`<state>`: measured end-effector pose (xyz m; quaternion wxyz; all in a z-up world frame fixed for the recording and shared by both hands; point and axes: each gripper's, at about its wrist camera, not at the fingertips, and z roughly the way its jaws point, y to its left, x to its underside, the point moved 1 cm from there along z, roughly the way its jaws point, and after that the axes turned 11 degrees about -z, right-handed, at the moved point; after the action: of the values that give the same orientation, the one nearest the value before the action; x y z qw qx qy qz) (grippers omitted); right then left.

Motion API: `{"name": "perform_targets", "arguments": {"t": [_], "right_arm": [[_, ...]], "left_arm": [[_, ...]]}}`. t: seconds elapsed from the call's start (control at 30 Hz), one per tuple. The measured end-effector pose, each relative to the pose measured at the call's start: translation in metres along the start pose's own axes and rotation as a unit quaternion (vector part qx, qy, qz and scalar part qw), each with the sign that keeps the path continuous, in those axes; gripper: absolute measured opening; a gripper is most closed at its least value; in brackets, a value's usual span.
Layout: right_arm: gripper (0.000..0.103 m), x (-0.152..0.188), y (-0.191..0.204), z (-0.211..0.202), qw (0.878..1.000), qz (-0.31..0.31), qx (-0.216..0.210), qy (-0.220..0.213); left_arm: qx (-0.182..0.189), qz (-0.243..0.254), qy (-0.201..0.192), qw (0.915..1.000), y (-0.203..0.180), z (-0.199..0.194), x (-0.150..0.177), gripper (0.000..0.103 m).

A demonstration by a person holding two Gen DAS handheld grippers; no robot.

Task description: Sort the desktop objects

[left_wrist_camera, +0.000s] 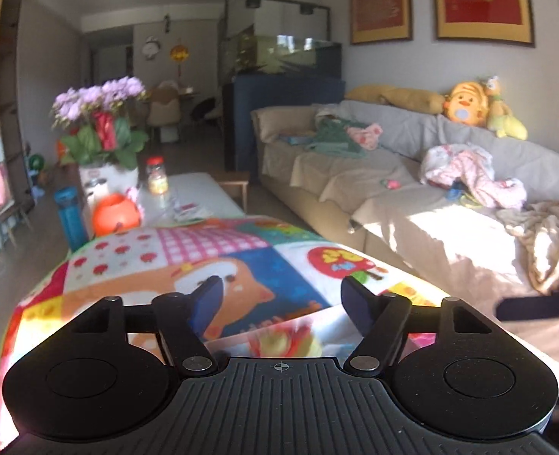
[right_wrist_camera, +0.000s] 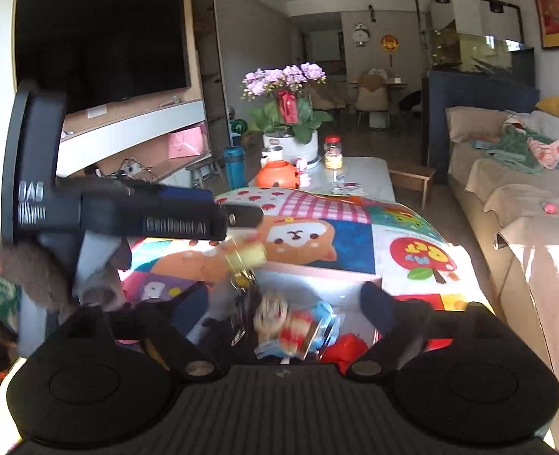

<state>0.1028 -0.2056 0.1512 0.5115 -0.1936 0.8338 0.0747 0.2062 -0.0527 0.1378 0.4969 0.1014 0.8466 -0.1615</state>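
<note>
My left gripper [left_wrist_camera: 281, 292] is open and empty above the colourful cartoon cloth [left_wrist_camera: 218, 261] that covers the table. In the right wrist view the left gripper [right_wrist_camera: 249, 214] reaches in from the left, above a blurred yellow object [right_wrist_camera: 247, 256] with keys hanging below it; I cannot tell whether it touches them. My right gripper [right_wrist_camera: 279, 303] is open over a clear box [right_wrist_camera: 317, 280] holding a small striped packet [right_wrist_camera: 290, 326], a red item [right_wrist_camera: 345, 349] and dark keys [right_wrist_camera: 241, 303].
Farther along the table stand an orange pumpkin bucket [right_wrist_camera: 277, 174], a white flowerpot with purple flowers [right_wrist_camera: 290, 140], a jar with a red lid [right_wrist_camera: 333, 153], a blue bottle [right_wrist_camera: 234, 165] and papers [right_wrist_camera: 349, 189]. A sofa [right_wrist_camera: 507, 197] runs along the right.
</note>
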Motion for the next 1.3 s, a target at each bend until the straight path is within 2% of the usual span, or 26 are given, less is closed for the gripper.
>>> {"name": "perform_targets", "arguments": {"t": [0.2, 0.3, 0.43, 0.53, 0.7, 0.9, 0.97, 1.03, 1.17, 1.3], "right_arm": [[0.098, 0.05, 0.042, 0.006, 0.997, -0.077, -0.009, 0.015], [0.1, 0.061, 0.055, 0.008, 0.995, -0.089, -0.021, 0.028], [0.103, 0.073, 0.073, 0.003, 0.994, -0.083, -0.05, 0.047], [0.103, 0.079, 0.09, 0.002, 0.992, -0.096, -0.059, 0.059], [0.103, 0.072, 0.118, 0.001, 0.989, -0.122, -0.058, 0.063], [0.103, 0.079, 0.146, -0.002, 0.984, -0.141, -0.071, 0.082], [0.103, 0.086, 0.152, -0.005, 0.982, -0.149, -0.076, 0.09], [0.103, 0.095, 0.153, -0.008, 0.98, -0.152, -0.078, 0.1], [0.103, 0.114, 0.146, -0.009, 0.979, -0.129, -0.08, 0.135], [0.103, 0.128, 0.137, -0.013, 0.98, -0.112, -0.069, 0.152]], "left_arm": [[-0.02, 0.003, 0.001, 0.9998, 0.039, -0.033, 0.041, 0.088], [-0.033, -0.002, 0.013, 0.9994, 0.056, -0.06, 0.067, 0.095], [-0.068, -0.004, 0.033, 0.9971, 0.081, -0.096, 0.106, 0.096], [-0.077, -0.01, 0.065, 0.9949, 0.099, -0.118, 0.139, 0.097], [-0.067, 0.007, 0.096, 0.9931, 0.104, -0.134, 0.182, 0.097], [-0.068, -0.024, 0.094, 0.993, 0.11, -0.127, 0.19, 0.097], [-0.058, -0.033, 0.097, 0.9931, 0.109, -0.125, 0.19, 0.097], [-0.033, -0.051, 0.104, 0.9928, 0.106, -0.125, 0.19, 0.097], [0.033, -0.077, 0.12, 0.9892, 0.087, -0.12, 0.19, 0.097], [0.104, -0.102, 0.137, 0.9798, 0.065, -0.115, 0.191, 0.097]]}}
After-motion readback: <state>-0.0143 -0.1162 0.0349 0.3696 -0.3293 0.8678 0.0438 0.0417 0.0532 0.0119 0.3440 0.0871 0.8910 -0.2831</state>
